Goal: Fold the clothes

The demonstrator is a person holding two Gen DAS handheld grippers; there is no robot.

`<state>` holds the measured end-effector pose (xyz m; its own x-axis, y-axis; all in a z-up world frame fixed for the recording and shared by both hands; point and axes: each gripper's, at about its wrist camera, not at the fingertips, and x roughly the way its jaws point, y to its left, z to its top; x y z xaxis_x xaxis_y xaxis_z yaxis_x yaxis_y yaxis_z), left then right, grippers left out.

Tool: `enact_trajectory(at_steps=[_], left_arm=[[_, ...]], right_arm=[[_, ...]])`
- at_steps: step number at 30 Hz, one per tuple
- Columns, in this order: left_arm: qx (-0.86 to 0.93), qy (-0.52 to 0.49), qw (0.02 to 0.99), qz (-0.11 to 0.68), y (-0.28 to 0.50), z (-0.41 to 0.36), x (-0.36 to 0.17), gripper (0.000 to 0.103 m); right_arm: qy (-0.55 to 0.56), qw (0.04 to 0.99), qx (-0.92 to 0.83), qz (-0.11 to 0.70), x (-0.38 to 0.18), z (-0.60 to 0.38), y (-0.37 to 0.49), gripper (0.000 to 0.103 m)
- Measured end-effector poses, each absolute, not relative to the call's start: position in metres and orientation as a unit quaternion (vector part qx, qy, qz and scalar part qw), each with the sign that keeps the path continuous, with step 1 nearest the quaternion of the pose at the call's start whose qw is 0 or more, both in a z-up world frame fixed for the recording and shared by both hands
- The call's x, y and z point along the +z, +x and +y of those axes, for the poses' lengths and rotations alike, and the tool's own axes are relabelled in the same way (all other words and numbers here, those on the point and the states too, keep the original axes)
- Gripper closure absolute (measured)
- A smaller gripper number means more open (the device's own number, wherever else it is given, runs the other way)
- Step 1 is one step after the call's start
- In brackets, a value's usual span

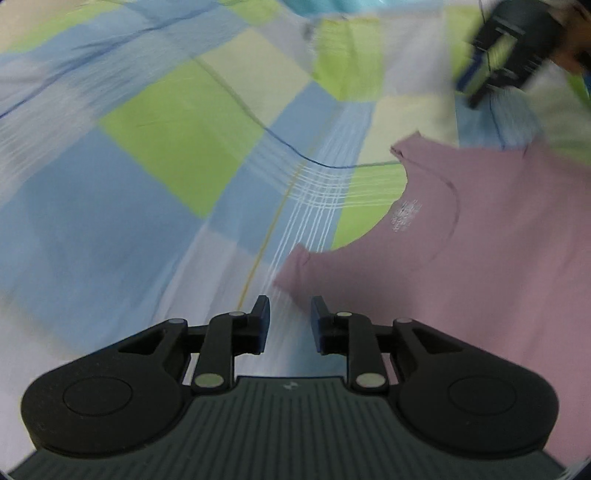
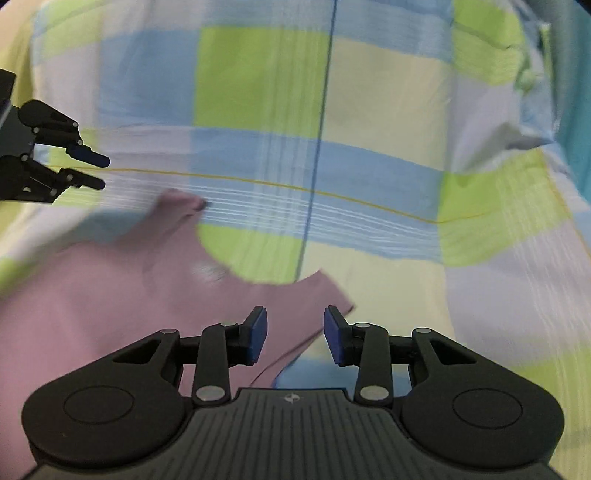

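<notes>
- On checked bedsheet [image 2: 258,85]: pink T-shirt [image 2: 110,295] lying flat, neckline toward 12 o'clock in right view.
- Left gripper [image 1: 290,321]: spread, empty, beside shoulder corner.
- Right gripper [image 2: 294,334]: spread, empty, over opposite shoulder.

Checked bedsheet [image 2: 258,85], green, blue, pale yellow squares; turquoise fabric [image 1: 314,5] at far edge.

place: we read this as a home, likely a bedroom | evidence: we see a checked bedsheet [image 2: 258,92] in green, blue, cream and lilac, creased and soft, filling both views | evidence: we see a pink top [image 1: 498,229] spread flat on it | limits: we see no walls or furniture
</notes>
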<state>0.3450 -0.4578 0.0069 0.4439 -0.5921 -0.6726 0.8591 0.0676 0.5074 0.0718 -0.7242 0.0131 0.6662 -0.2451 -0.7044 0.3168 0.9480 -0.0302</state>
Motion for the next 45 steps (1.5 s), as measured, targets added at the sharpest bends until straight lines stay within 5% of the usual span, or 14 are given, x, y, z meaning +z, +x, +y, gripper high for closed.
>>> enact_trajectory(at_steps=[9, 19, 25, 27, 38, 45], left_arm=[[-0.527, 0.495, 0.677, 0.135, 0.387, -0.515, -0.058, 0.073], [-0.531, 0.502, 0.667, 0.145, 0.401, -0.535, -0.07, 0.073], [-0.54, 0.513, 0.643, 0.177, 0.403, -0.544, -0.066, 0.088], [-0.539, 0.513, 0.643, 0.181, 0.402, -0.544, -0.068, 0.1], [-0.517, 0.493, 0.691, 0.112, 0.371, -0.506, -0.02, 0.101], [-0.528, 0.472, 0.703, 0.062, 0.28, -0.425, 0.036, 0.101]], right_arm=[[0.043, 0.91, -0.152, 0.383, -0.04, -0.782, 0.113, 0.06], [0.093, 0.92, -0.114, 0.362, -0.058, -0.798, 0.114, 0.051], [0.115, 0.919, -0.107, 0.361, -0.057, -0.799, 0.11, 0.089], [0.108, 0.92, -0.113, 0.359, -0.054, -0.795, 0.108, 0.101], [0.031, 0.938, -0.126, 0.32, 0.006, -0.738, 0.082, 0.102], [-0.058, 0.948, -0.1, 0.296, 0.069, -0.627, 0.02, 0.102]])
